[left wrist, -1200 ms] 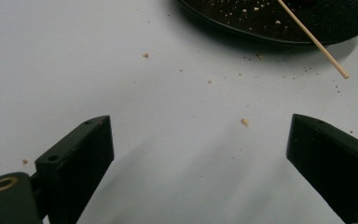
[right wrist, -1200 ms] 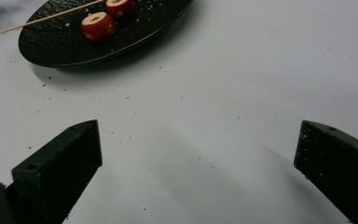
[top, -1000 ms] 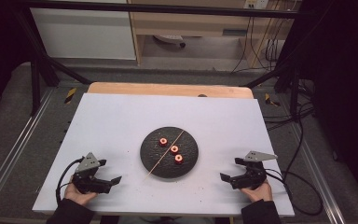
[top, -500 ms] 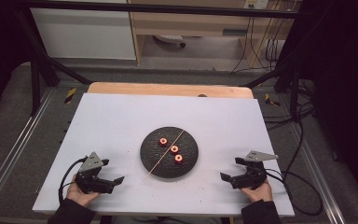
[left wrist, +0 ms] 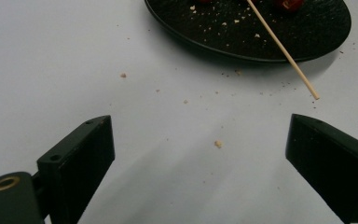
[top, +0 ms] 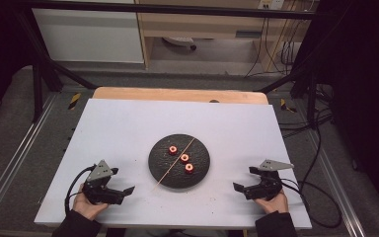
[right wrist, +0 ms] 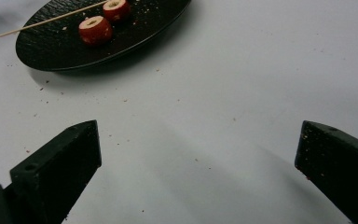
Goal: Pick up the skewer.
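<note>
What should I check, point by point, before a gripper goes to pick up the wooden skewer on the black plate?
1. Left gripper open and holding nothing: ok.
2. Right gripper open and holding nothing: ok.
3. Skewer within easy approach: ok, its near end sticks out over the plate rim toward the left gripper.
4. Three red pieces off the skewer: ok, all lie loose on the plate.
5. Middle piece touching the skewer: cannot tell.
6. Table between grippers and plate free of obstacles: ok, crumbs only.

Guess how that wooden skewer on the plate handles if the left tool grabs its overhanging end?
The skewer looks thin and straight, so probably light and slightly bendy. It rests across the black plate with one end past the rim, so it may pivot or roll. The left tool stands open nearby.
</note>
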`<action>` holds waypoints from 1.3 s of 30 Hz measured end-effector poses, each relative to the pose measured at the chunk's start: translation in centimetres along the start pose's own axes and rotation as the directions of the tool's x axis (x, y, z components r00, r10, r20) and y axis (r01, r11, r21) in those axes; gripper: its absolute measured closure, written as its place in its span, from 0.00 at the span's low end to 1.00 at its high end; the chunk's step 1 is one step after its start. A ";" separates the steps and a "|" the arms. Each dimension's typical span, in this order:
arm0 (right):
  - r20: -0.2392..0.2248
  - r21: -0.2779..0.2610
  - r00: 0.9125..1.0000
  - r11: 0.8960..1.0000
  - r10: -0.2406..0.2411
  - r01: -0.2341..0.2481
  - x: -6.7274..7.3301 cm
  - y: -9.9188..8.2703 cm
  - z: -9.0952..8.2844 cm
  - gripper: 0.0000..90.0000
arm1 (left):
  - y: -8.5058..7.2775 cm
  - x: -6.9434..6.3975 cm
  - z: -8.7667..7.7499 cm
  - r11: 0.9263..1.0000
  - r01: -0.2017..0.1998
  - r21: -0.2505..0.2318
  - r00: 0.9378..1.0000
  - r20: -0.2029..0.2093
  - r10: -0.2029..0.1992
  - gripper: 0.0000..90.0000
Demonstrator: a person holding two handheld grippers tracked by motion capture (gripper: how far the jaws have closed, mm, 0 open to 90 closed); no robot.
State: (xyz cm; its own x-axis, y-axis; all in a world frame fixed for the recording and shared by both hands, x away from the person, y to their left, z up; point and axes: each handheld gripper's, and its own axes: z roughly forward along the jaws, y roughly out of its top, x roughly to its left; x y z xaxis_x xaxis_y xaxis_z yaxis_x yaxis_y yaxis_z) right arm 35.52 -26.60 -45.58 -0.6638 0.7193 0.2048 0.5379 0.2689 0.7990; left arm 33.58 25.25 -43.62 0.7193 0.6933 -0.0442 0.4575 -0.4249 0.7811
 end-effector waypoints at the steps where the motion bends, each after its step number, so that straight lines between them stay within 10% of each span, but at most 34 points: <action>1: 0.001 -0.001 1.000 1.000 0.000 0.000 0.0 0.0 0.0 0.01 | 0.1 -0.1 0.0 1.000 -0.001 0.000 1.000 0.000 0.001 0.09; 20: 0.010 0.004 1.000 1.000 0.003 -0.003 0.1 0.0 0.0 0.01 | 3.1 -2.0 0.8 1.000 -0.018 0.015 1.000 0.008 0.018 0.10; 39: 0.006 0.012 1.000 1.000 0.003 -0.003 0.1 -0.1 0.1 0.01 | 7.3 -4.4 5.0 0.992 -0.055 0.114 0.998 -0.008 0.056 0.25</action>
State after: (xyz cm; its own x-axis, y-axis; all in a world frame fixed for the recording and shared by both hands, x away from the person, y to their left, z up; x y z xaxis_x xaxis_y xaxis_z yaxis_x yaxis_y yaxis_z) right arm 35.47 -26.46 -45.67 -0.6587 0.7243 0.2037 0.5465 0.2745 0.7912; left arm 36.35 16.24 -40.86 0.7394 0.6732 0.0046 0.4744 -0.5259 0.7060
